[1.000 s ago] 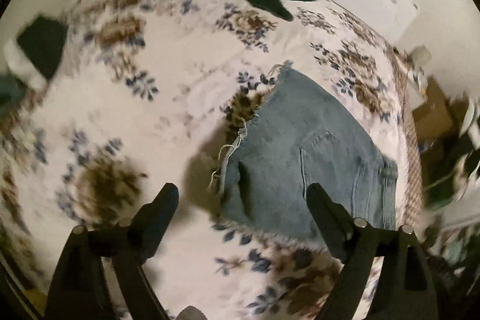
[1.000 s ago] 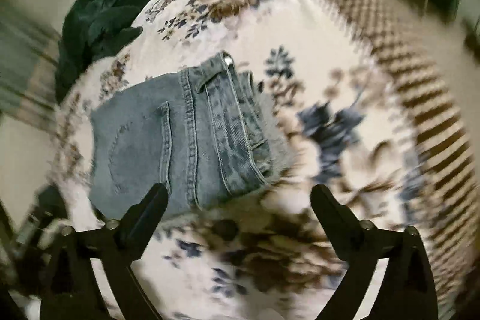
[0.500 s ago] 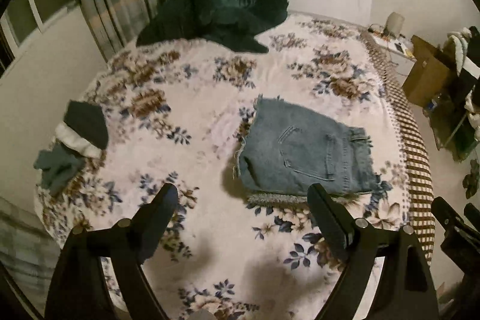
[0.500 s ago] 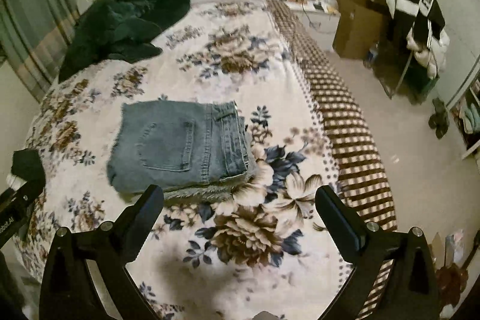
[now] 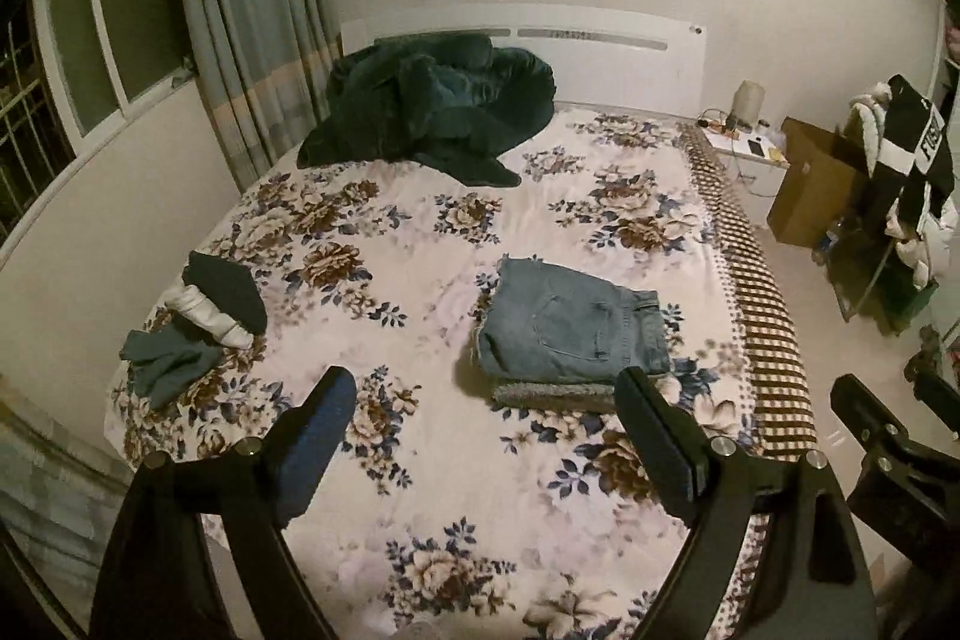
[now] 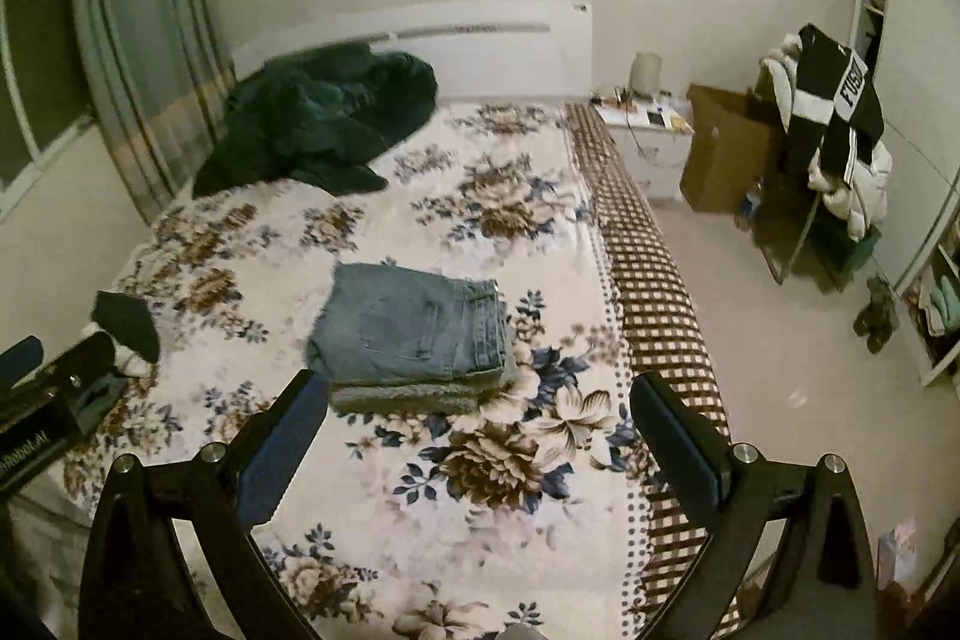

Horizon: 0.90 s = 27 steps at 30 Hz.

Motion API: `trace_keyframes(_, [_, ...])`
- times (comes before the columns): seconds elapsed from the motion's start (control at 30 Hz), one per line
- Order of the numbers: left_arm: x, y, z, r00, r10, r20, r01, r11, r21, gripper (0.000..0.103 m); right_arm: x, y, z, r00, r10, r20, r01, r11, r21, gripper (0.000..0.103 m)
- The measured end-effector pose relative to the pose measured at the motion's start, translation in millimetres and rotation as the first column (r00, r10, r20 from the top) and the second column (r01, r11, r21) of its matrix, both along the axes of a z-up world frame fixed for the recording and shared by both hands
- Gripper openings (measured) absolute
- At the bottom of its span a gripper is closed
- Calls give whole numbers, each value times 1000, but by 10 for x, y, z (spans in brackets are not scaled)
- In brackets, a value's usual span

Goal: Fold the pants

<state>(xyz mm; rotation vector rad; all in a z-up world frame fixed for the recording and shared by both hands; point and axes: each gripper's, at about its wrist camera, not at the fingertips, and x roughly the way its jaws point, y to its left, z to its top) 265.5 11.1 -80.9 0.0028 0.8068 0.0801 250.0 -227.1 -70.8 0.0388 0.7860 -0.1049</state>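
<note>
The blue denim pants [image 5: 570, 325] lie folded into a compact rectangle on the floral bedspread [image 5: 420, 232], right of the bed's middle, resting on a grey folded layer. They also show in the right wrist view [image 6: 414, 325]. My left gripper [image 5: 486, 394] is open and empty, held well back from and above the bed. My right gripper [image 6: 480, 400] is open and empty, likewise pulled back. The right gripper's body shows at the left view's right edge [image 5: 888, 436].
A dark green blanket [image 5: 432, 106] is heaped at the headboard. Small dark and white clothes [image 5: 204, 316] lie at the bed's left edge. A nightstand [image 6: 648, 124], a cardboard box [image 6: 720, 154] and a clothes-laden rack [image 6: 834, 124] stand right of the bed.
Both grippers have pulled up and back from the pants, so the whole bed and room have come into view. The folded pants have stayed in place.
</note>
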Motion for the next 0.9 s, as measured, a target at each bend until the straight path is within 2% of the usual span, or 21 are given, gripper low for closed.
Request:
trace_keyframes(0.23, [-448, -9, 314, 1000, 1, 32, -1, 1000, 0, 88, -655, 56, 516, 998, 49, 35, -49, 999, -4, 103])
trace_keyframes(0.43, [-673, 76, 483, 999, -17, 43, 17, 1000, -11, 88, -1069, 121, 869, 997, 39, 64, -38, 999, -20, 103])
trace_keyframes(0.6, [-828, 116, 578, 998, -44, 55, 45, 999, -6, 90, -1255, 229, 1035, 997, 27, 67, -25, 999, -29, 103])
trace_keyframes(0.67, [-870, 147, 613, 997, -48, 63, 49, 999, -12, 102, -1282, 271, 1059, 997, 23, 71, -20, 999, -40, 103])
trace_keyframes(0.9, [-954, 243, 672, 995, -50, 87, 52, 998, -20, 102, -1336, 314, 1140, 997, -7, 79, 10, 999, -42, 103])
